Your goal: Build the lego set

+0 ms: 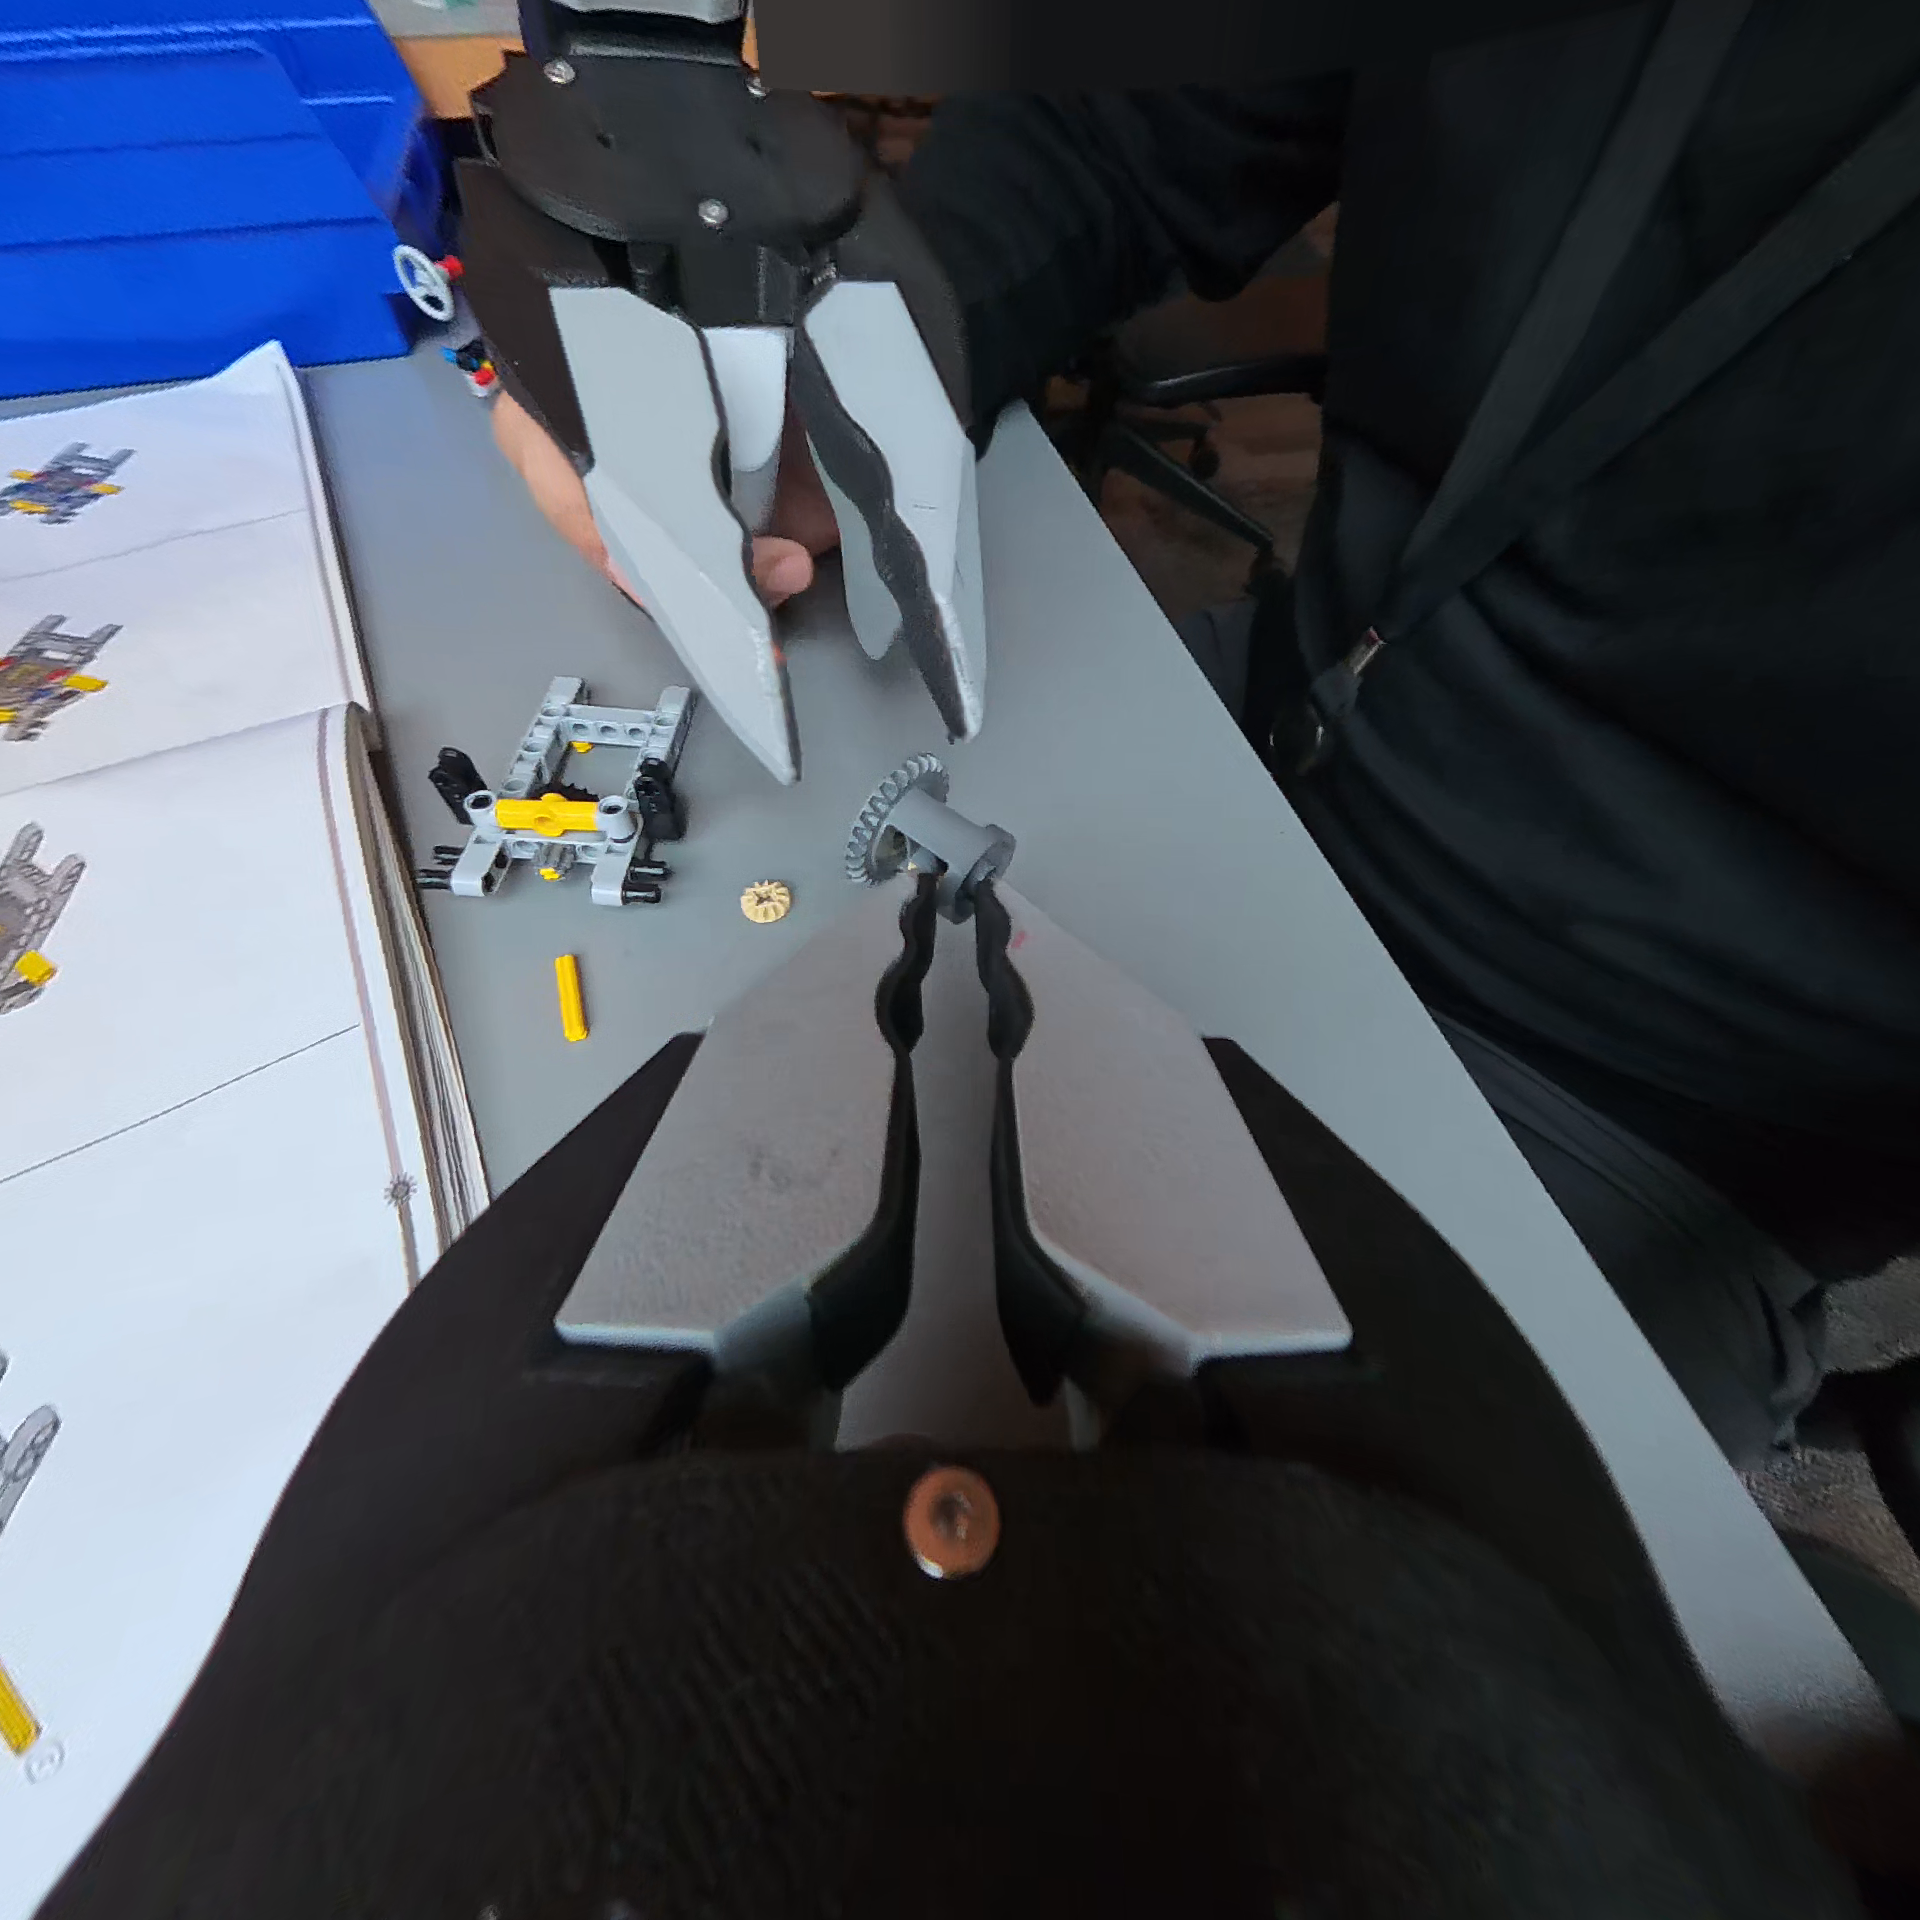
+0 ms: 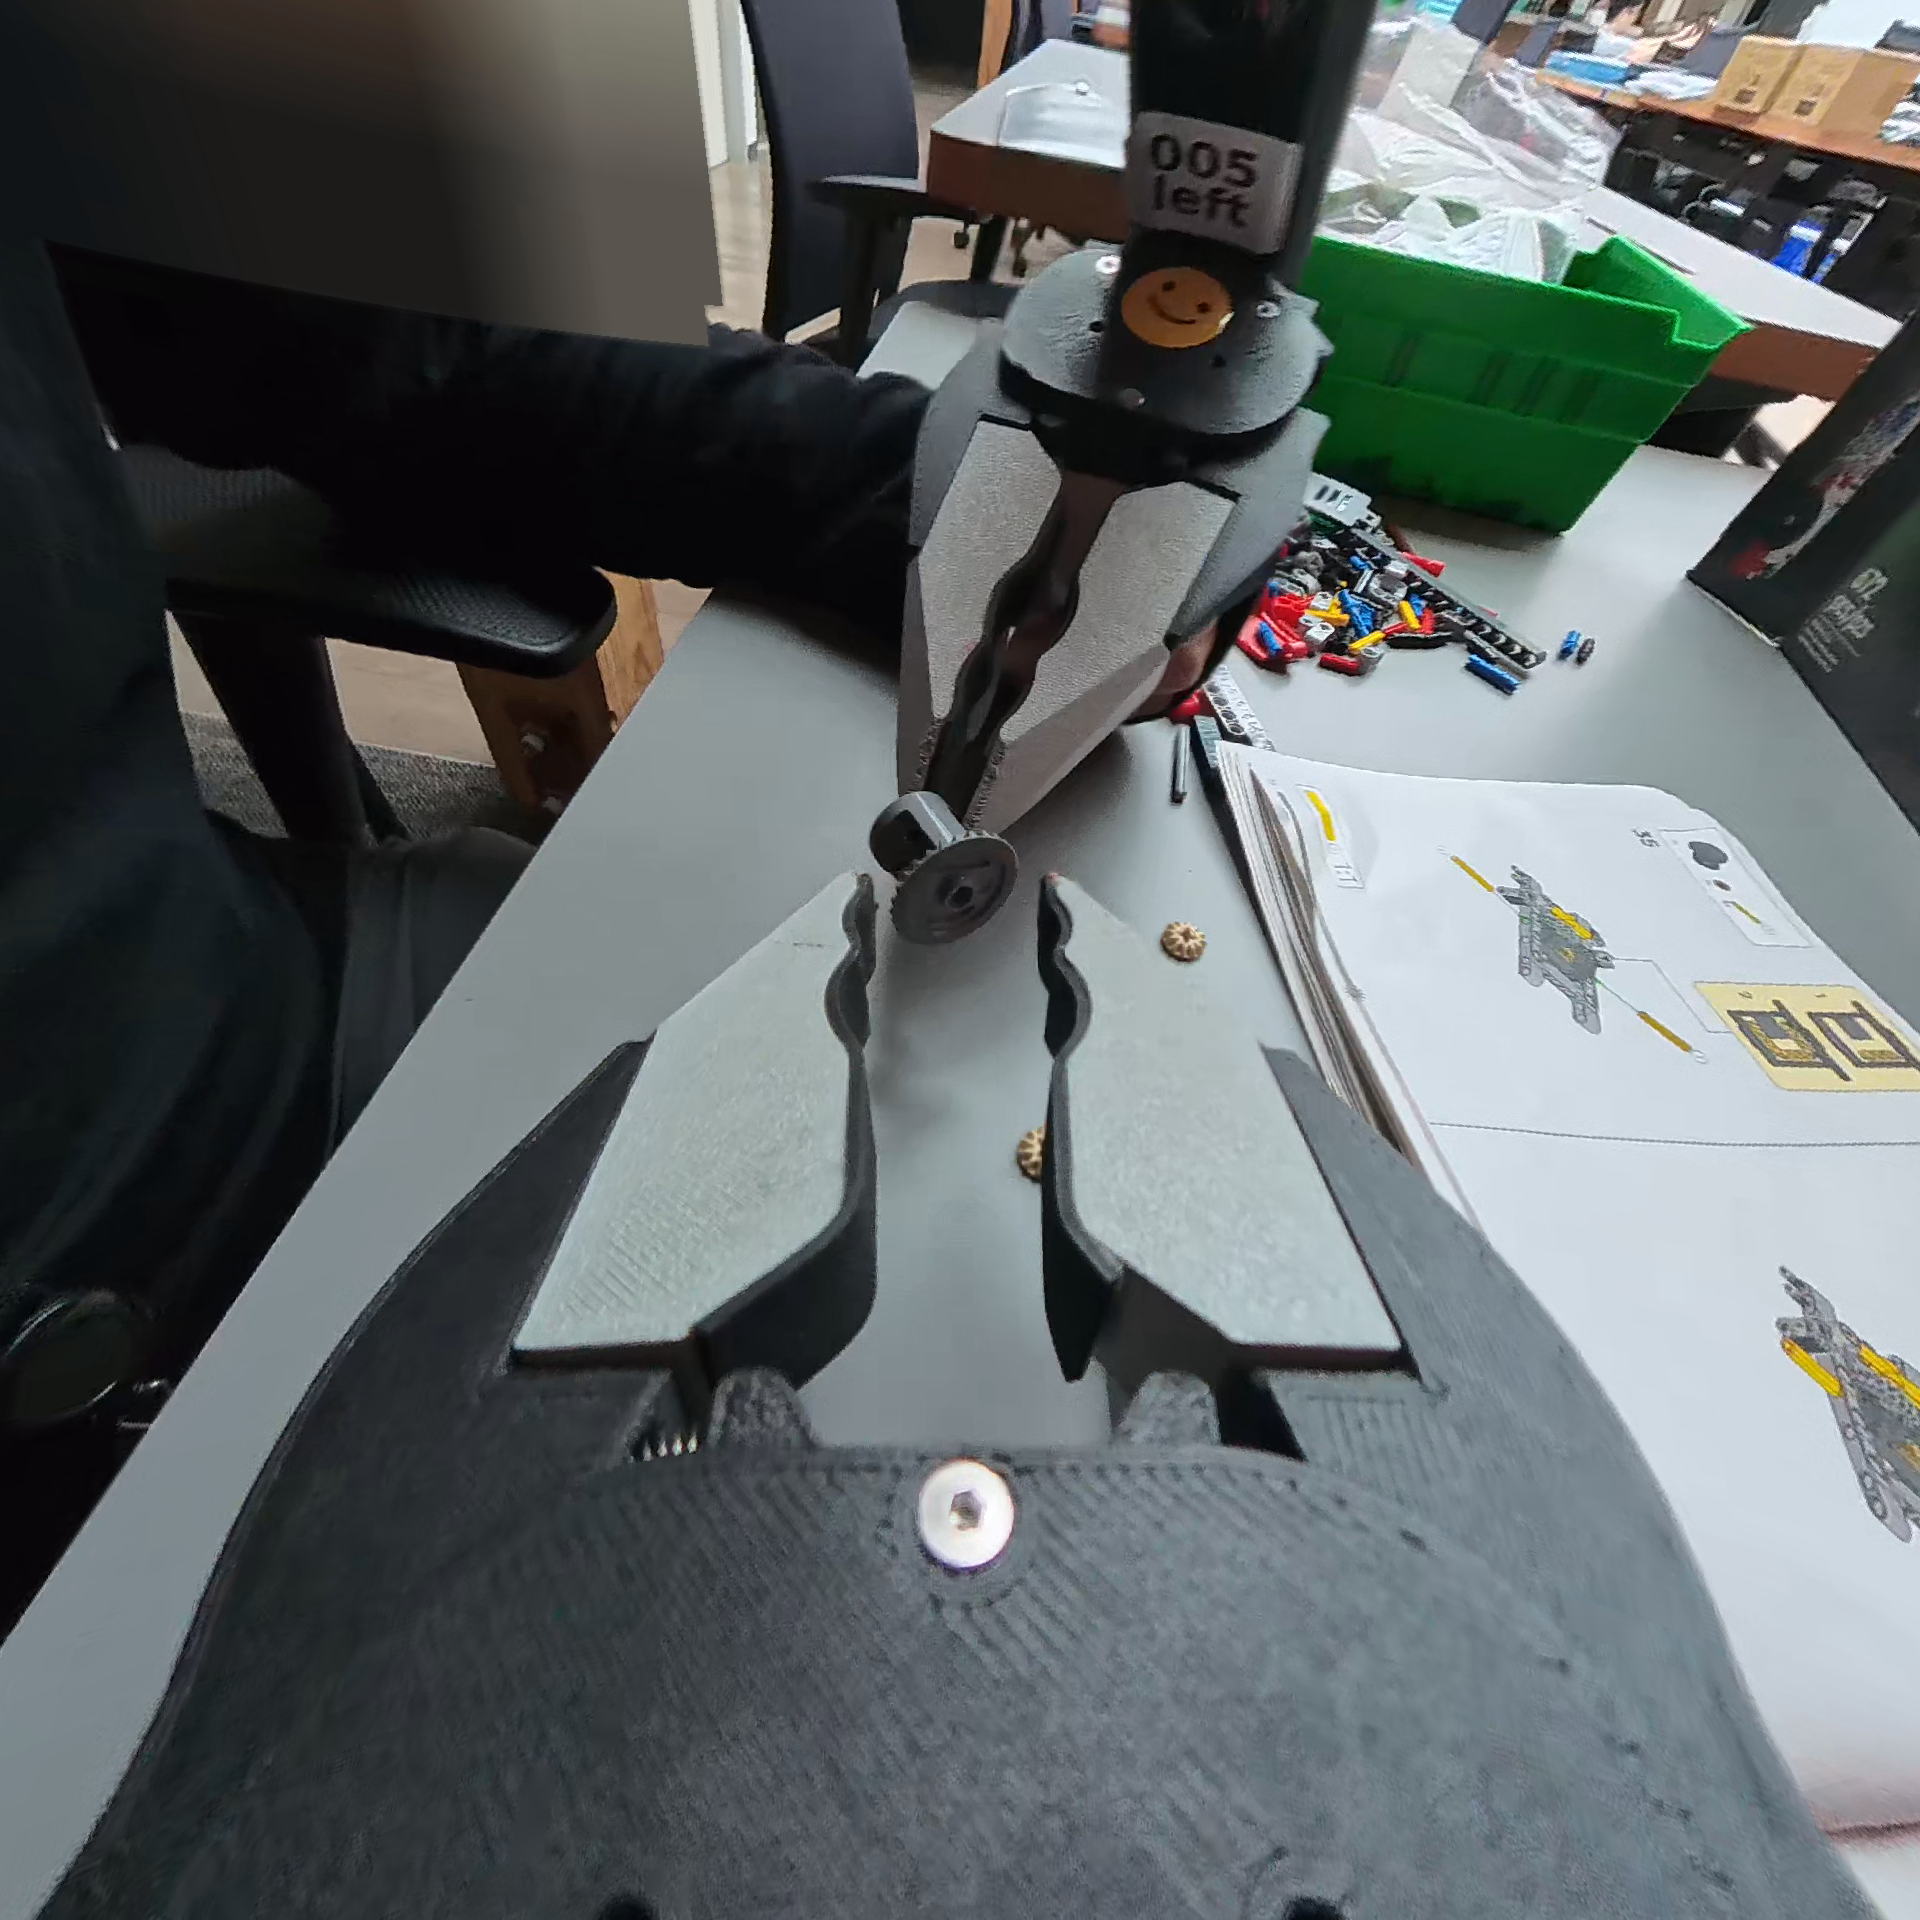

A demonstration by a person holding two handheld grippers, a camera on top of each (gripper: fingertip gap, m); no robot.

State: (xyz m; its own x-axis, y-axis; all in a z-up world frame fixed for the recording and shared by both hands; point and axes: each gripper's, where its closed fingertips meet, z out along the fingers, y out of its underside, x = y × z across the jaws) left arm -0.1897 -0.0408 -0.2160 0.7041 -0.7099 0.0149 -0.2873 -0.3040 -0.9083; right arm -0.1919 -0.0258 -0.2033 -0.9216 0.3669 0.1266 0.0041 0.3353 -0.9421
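My left gripper is shut on a grey differential gear piece, a short cylinder with a toothed ring, held just above the grey table. The same piece shows in the right wrist view. My right gripper is open and empty, its tips on either side of the toothed ring; it also shows in the left wrist view. A grey frame assembly with a yellow connector lies on the table. A tan bevel gear and a yellow axle lie near it.
An open instruction booklet lies beside the parts. A second tan gear lies between my right fingers. A pile of loose pieces, a green bin, a blue bin and a dark box stand around. A person in black sits at the table edge. The tips of both grippers are at nearly the same place. It is some 9 cm from my right tips to the yellow axle.
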